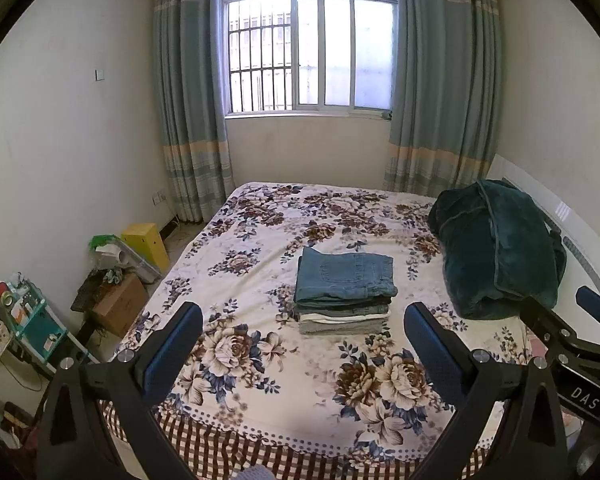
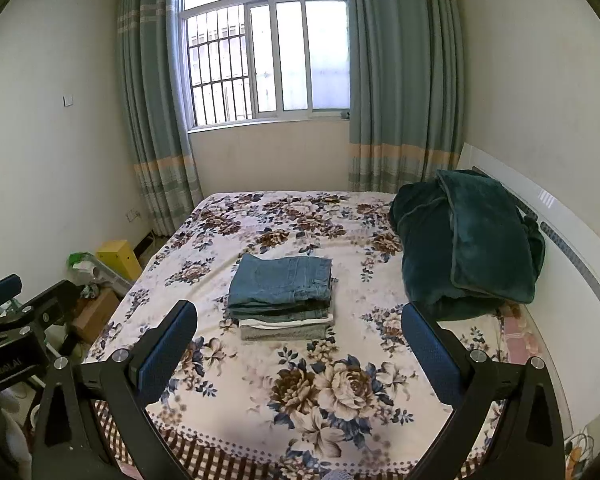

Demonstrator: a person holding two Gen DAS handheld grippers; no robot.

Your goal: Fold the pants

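A stack of folded pants (image 1: 345,291) lies in the middle of the flowered bed (image 1: 260,360), blue jeans on top, grey and white ones beneath. It also shows in the right wrist view (image 2: 281,297). My left gripper (image 1: 303,316) is open and empty, held above the bed's near edge, well short of the stack. My right gripper (image 2: 299,315) is open and empty too, beside the left one and at the same distance. The right gripper's finger shows at the right edge of the left wrist view (image 1: 596,306).
A dark green blanket (image 1: 500,248) is heaped at the bed's right side against a white headboard (image 2: 572,248). Left of the bed stand a yellow box (image 1: 146,242), a cardboard box (image 1: 120,304) and a cluttered teal shelf (image 1: 32,320). Curtained window behind.
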